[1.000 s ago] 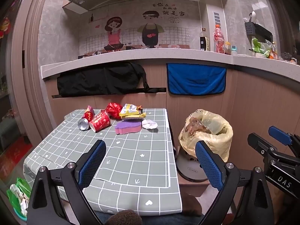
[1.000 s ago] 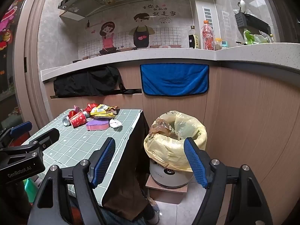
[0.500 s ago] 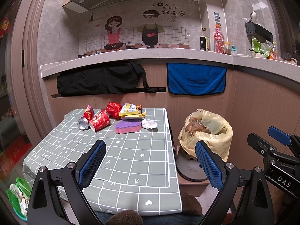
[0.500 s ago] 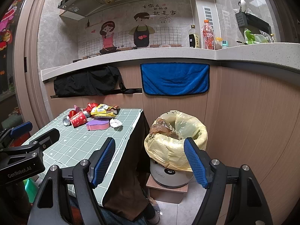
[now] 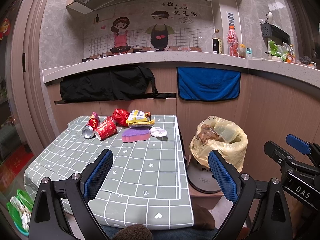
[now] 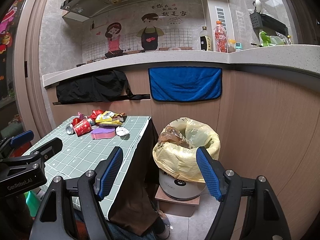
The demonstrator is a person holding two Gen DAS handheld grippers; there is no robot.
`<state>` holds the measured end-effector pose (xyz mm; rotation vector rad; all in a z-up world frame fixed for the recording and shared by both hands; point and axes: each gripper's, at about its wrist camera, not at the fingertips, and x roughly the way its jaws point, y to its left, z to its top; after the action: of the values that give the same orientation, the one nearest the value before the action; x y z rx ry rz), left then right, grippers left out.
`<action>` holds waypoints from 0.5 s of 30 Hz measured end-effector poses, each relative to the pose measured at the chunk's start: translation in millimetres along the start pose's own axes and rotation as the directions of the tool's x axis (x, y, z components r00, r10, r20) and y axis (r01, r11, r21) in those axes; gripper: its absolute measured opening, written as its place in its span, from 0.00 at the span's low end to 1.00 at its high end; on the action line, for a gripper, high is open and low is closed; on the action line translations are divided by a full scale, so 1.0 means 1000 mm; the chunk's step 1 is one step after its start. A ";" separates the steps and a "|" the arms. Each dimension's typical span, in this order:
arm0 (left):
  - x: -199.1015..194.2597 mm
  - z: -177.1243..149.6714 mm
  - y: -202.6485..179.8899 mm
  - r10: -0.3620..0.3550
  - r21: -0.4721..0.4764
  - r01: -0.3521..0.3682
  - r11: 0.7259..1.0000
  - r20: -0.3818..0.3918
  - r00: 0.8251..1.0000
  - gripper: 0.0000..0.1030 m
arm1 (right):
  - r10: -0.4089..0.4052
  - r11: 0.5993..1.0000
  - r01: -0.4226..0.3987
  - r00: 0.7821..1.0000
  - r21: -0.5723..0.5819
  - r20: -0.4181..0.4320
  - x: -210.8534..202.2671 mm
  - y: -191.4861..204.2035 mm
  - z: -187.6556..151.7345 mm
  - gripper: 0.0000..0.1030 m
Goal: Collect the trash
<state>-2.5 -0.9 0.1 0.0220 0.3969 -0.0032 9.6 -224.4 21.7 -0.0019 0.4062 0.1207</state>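
Observation:
Trash lies in a heap at the far end of the table (image 5: 140,172): a silver can (image 5: 88,131), a red paper cup (image 5: 105,129) on its side, a red wrapper (image 5: 119,116), a yellow snack bag (image 5: 139,118), a purple and pink sponge (image 5: 136,135) and a white crumpled tissue (image 5: 158,132). To the right of the table stands a bin with a yellow bag (image 5: 220,140), part full. My left gripper (image 5: 160,170) hangs open over the near half of the table, nothing between its pads. My right gripper (image 6: 160,170) is open in front of the yellow-bagged bin (image 6: 188,146), also holding nothing.
A wooden counter front with a black cloth (image 5: 108,86) and a blue towel (image 5: 209,84) rises just behind the table. Bottles (image 5: 233,40) stand on the countertop. A green bag (image 5: 19,208) lies on the floor at the left. A person's knee shows at the table's near edge.

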 end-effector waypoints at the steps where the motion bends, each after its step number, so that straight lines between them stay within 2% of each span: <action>1: -0.001 0.000 0.000 0.000 0.000 0.000 1.000 0.000 1.000 0.93 | -0.001 1.000 0.001 1.000 -0.001 0.001 0.000 0.000 0.000 0.71; 15: 0.002 0.001 0.001 -0.001 -0.002 0.001 1.000 -0.006 1.000 0.93 | 0.001 1.000 -0.001 1.000 0.001 -0.003 -0.001 0.000 0.001 0.71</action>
<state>-0.1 0.0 0.3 0.0196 0.4034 -0.0037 8.8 -224.3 23.1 -0.0008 0.4095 0.1219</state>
